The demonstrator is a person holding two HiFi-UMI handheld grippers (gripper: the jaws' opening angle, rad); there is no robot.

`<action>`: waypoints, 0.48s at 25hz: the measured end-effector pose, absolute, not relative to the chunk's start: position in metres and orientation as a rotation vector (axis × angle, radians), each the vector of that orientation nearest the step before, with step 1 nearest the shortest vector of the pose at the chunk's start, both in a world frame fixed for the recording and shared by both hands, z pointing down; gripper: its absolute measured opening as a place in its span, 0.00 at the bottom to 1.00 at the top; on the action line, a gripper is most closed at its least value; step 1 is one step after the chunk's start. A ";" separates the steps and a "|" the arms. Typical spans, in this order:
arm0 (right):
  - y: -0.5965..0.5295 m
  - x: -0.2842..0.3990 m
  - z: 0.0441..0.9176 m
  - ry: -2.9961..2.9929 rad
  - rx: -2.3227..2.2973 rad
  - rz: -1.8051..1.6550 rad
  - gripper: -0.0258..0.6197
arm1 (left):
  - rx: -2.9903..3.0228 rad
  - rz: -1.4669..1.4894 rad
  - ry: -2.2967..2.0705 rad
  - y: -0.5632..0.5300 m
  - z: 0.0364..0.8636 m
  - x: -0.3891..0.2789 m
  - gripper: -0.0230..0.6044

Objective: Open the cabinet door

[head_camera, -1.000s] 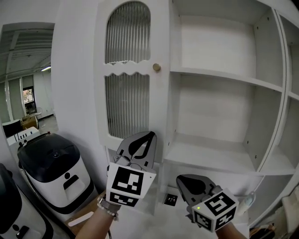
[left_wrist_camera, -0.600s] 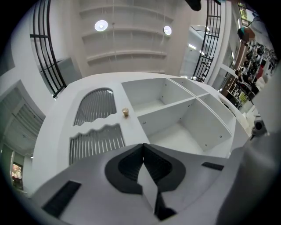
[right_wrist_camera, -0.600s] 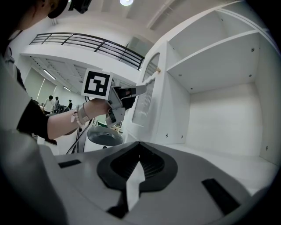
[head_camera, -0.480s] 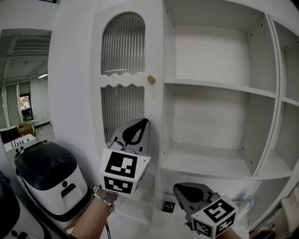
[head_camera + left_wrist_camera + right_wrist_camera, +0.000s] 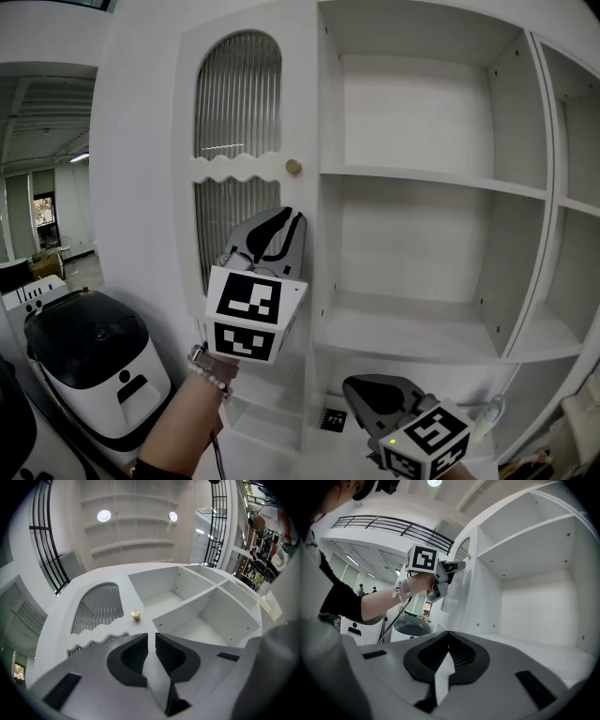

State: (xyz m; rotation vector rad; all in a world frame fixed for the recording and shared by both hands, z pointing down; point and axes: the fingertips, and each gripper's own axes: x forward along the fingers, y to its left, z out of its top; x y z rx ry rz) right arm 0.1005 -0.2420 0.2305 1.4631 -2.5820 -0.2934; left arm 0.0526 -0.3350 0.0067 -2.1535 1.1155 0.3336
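The white cabinet door [image 5: 239, 169] has an arched ribbed-glass panel and lies flat with the cabinet front. Its small brass knob [image 5: 293, 167] sits at the door's right edge. My left gripper [image 5: 292, 218] is raised in front of the door, a short way below the knob and apart from it. In the left gripper view the knob [image 5: 135, 615] shows just above the left gripper [image 5: 151, 638]. Its jaws have just been opening and stand a narrow gap apart, with nothing between them. My right gripper [image 5: 350, 387] hangs low by the bottom shelf; the right gripper [image 5: 449, 633] is shut and empty.
Open white shelves [image 5: 422, 183] fill the cabinet to the right of the door. A black-and-white appliance [image 5: 89, 352] stands on the floor at the lower left. A small black tag [image 5: 330, 419] lies under the lowest shelf. The person's forearm [image 5: 370, 603] reaches across the right gripper view.
My left gripper has risen along the door toward the knob. The right gripper has stayed low in about the same place.
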 end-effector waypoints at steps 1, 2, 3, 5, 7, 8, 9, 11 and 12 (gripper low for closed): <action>-0.242 0.100 0.230 -2.584 1.462 -0.295 0.04 | -2.148 0.336 1.118 -0.336 0.003 0.053 0.10; -0.242 0.099 0.229 -2.586 1.460 -0.297 0.04 | -2.148 0.339 1.120 -0.338 -0.001 0.053 0.10; -0.242 0.098 0.228 -2.588 1.458 -0.299 0.04 | -2.152 0.343 1.123 -0.340 -0.004 0.053 0.11; -0.243 0.096 0.227 -2.592 1.453 -0.300 0.04 | -2.163 0.357 1.133 -0.344 -0.011 0.053 0.14; -0.244 0.093 0.227 -2.598 1.445 -0.298 0.04 | -2.159 0.372 1.145 -0.346 -0.018 0.053 0.15; -0.245 0.092 0.227 -2.601 1.440 -0.296 0.04 | -2.152 0.375 1.147 -0.347 -0.021 0.052 0.15; -0.246 0.090 0.227 -2.604 1.435 -0.295 0.04 | -2.143 0.375 1.148 -0.347 -0.023 0.052 0.15; -0.247 0.087 0.227 -2.609 1.427 -0.296 0.04 | -2.122 0.369 1.148 -0.347 -0.027 0.053 0.16; -0.248 0.085 0.227 -2.611 1.423 -0.300 0.04 | -2.116 0.370 1.149 -0.347 -0.029 0.053 0.16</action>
